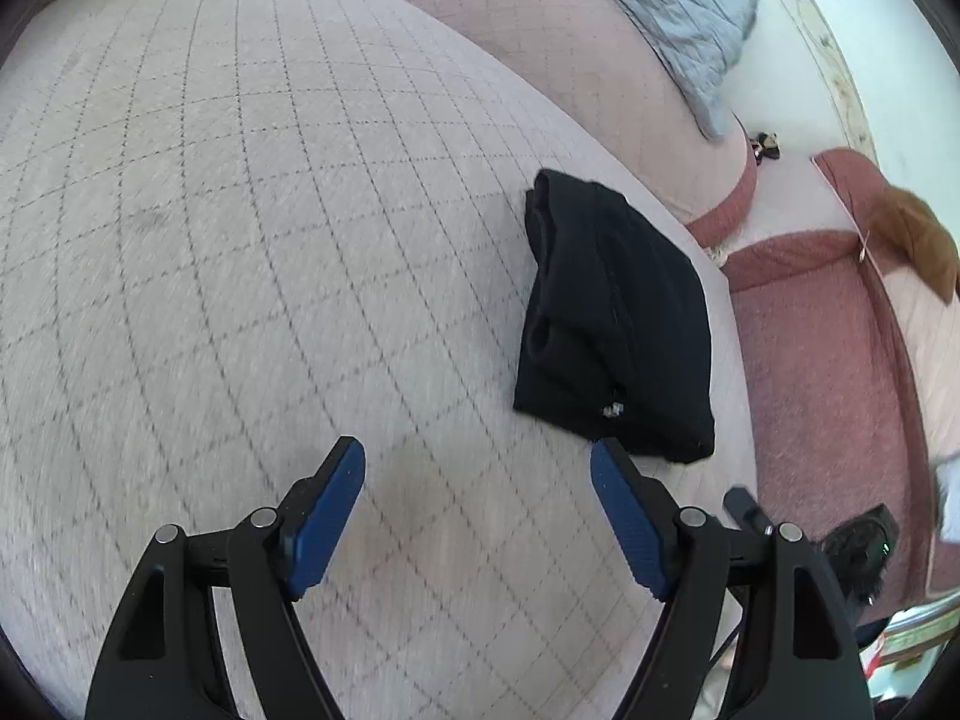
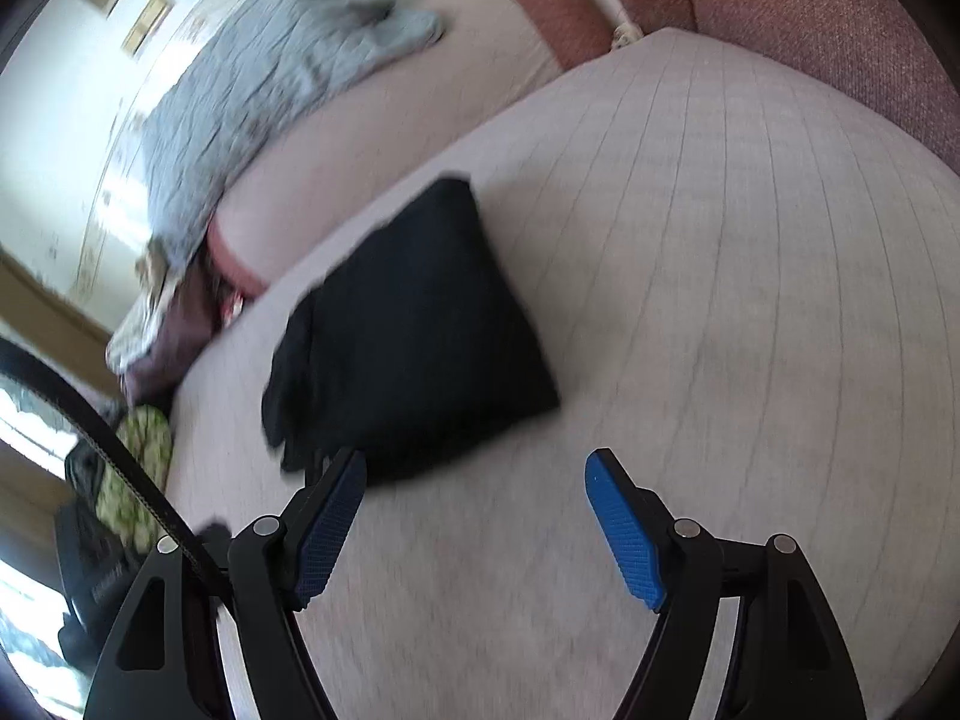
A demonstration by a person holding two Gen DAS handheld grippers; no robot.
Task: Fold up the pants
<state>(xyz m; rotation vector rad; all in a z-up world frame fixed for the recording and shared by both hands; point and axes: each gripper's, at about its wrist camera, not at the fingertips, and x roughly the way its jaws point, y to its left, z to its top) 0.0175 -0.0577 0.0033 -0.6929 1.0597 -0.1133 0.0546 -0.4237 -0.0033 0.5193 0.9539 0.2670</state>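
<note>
You had a pale quilted bed cover (image 1: 252, 252) with a thin grid pattern under you, and the black pants (image 1: 618, 318) lay on it folded into a compact bundle near its edge. Beyond that edge, a grey blanket (image 1: 672, 12) lay crumpled on a neighbouring pinkish cushion (image 1: 576, 60).

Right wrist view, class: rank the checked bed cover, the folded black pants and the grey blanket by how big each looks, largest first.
1. Checked bed cover, filling most of the picture.
2 and 3. Folded black pants and grey blanket look about alike; the blanket lies farther away, so their true order is unsure.
</note>
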